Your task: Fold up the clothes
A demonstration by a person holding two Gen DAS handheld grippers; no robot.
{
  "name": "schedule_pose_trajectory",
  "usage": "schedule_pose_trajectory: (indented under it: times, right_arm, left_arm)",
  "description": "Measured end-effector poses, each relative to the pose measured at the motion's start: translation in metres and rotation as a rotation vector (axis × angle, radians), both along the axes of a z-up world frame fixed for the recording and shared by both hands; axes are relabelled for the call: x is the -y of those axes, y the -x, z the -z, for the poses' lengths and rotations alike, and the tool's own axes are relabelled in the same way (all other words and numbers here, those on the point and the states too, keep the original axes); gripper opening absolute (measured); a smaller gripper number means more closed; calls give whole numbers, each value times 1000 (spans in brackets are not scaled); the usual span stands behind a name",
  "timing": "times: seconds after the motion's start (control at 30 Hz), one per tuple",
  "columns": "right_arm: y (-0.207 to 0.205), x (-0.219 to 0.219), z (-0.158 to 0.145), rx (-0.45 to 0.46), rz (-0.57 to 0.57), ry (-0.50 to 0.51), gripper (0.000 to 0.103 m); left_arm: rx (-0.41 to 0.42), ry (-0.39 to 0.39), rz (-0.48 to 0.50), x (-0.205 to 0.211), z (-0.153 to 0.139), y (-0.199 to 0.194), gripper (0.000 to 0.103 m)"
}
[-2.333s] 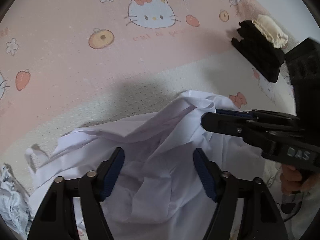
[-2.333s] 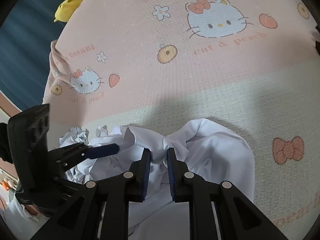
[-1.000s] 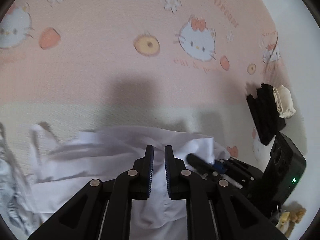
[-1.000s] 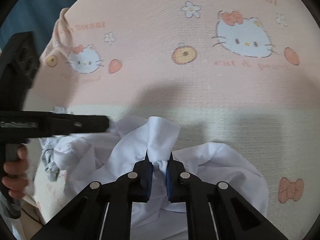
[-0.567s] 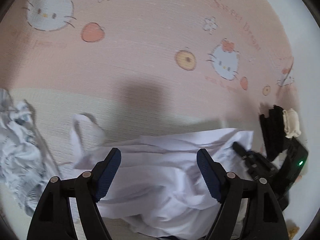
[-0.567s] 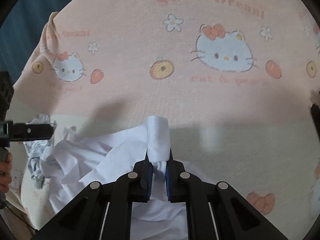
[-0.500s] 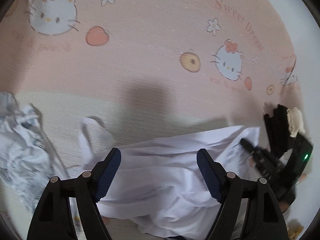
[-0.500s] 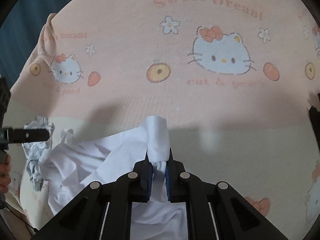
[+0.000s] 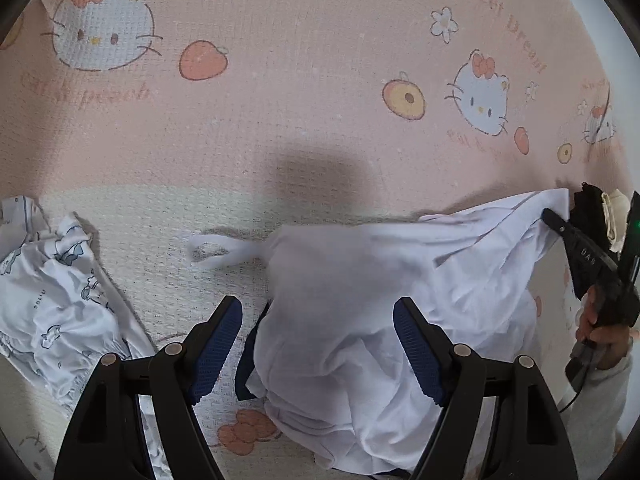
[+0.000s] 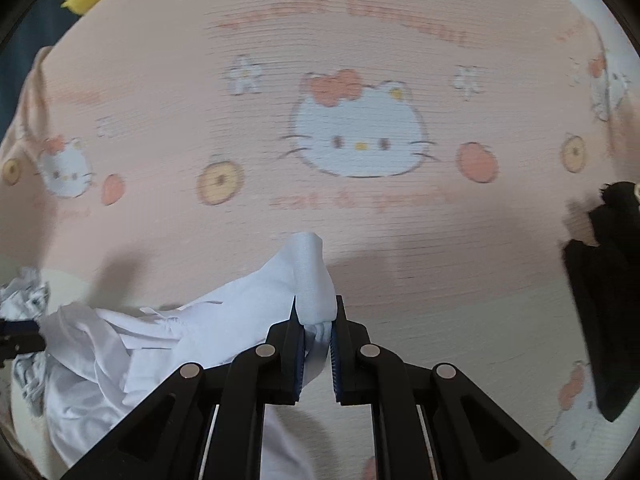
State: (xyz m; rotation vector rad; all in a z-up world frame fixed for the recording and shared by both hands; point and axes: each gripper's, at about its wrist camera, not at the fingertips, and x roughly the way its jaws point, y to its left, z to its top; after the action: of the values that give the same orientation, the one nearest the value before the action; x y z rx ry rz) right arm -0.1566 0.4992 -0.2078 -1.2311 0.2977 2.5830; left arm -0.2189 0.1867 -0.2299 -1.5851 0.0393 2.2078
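right tongs (image 10: 316, 344) clamp the white shirt (image 9: 384, 300); left tongs (image 9: 318, 344) gape wide.

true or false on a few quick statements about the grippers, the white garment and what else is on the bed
1. The right gripper is shut on the white garment. True.
2. The left gripper clamps the garment. False: its fingers are spread open, gripping nothing.
3. A patterned garment lies crumpled left of the white one. True.
4. The bedsheet is plain blue. False: it is pink and cream with cat and peach prints.
5. A black folded item lies at the right in the right wrist view. True.
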Motion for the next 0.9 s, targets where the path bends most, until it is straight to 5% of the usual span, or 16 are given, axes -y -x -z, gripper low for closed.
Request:
schedule_pose_trajectory:
  times: [0.2,0.27,0.33,0.8,0.9]
  right_arm:
    - [2,-13,8,55,-21,33,13]
    - [2,-10,8,70,-39,20,49]
    - [1,-7,6,66,-56,14,64]
    - [5,-23,37,173,-103,79,65]
    - [9,-28,42,187,-114,95,65]
  left_arm:
    - [-25,27,42,-13,-1,12,77]
    - [-38,39,50,-18,-2,18,77]
    - [-40,38,51,-22,-2,24,77]
    - [218,-19,-6,-35,50,68,77]
    - [194,-31,9,-39,50,68,75]
